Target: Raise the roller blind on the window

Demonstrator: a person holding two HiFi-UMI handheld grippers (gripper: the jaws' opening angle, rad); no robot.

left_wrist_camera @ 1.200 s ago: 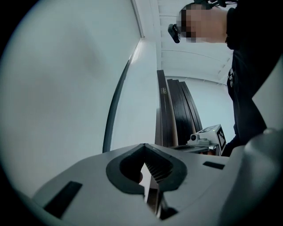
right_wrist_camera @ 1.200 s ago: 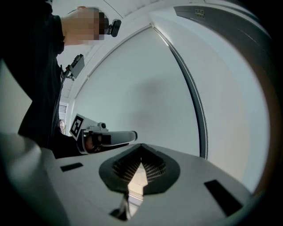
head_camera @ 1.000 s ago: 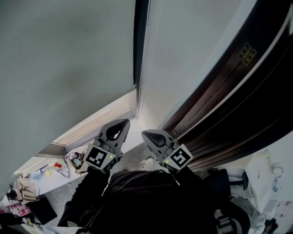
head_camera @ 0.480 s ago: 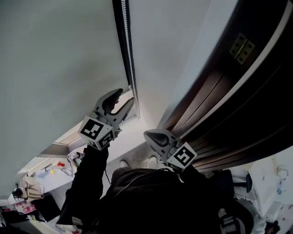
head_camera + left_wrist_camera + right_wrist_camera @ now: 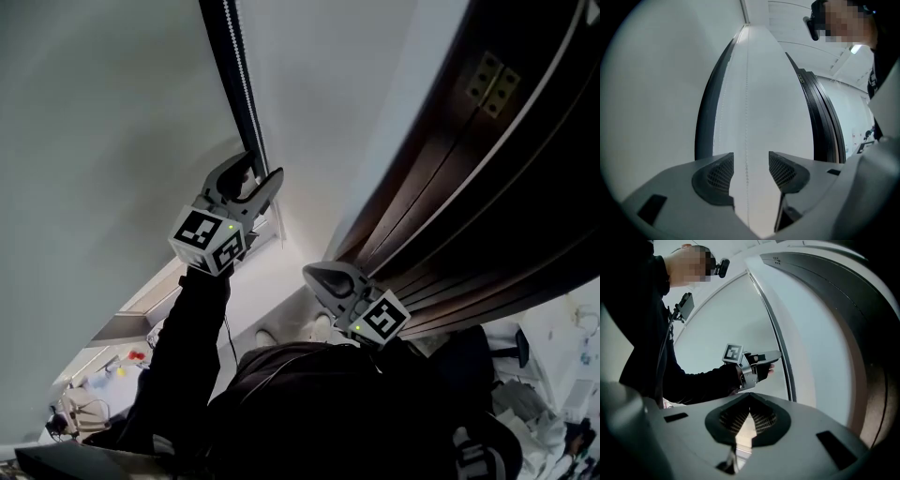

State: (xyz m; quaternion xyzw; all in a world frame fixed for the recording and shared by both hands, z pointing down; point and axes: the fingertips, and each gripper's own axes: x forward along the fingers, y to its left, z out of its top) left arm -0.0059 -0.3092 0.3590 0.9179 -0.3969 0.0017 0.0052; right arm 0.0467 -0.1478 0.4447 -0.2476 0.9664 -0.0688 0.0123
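Two grippers logged. The left gripper point(image 5: 262, 170) is held high against the window's edge, its jaws parted. In the left gripper view the bead chain point(image 5: 747, 117) is seen running straight up the gap between the pads, touched by neither. The right gripper point(image 5: 750, 414) is kept low near the body, clenched on nothing, its tips pressed together. The roller blind point(image 5: 103, 141) is drawn down over the window, filling the left of the head view as one grey sheet. The chain hangs just beside it, along the dark strip point(image 5: 230, 75) at its edge.

Risks, as judged:
- The chain is thin and beaded. If the jaws are shut off-centre it may be pushed aside, not caught.
- If it is pinched between beads, slipping through the pads under a pull is likely.
- A looped chain has two runs. If the wrong one is hauled, the blind would be lowered, not raised.
- A pull angled away from the wall could drag the chain off its sprocket.

Not resolved:
- A second, fainter run is perhaps made out nearer the dark strip, but it cannot be confirmed.
- The top roller and the blind's bottom hem are cut off in every view, so how far down it hangs cannot be read.
- The chain's lower end is hidden behind the left gripper in the head view.
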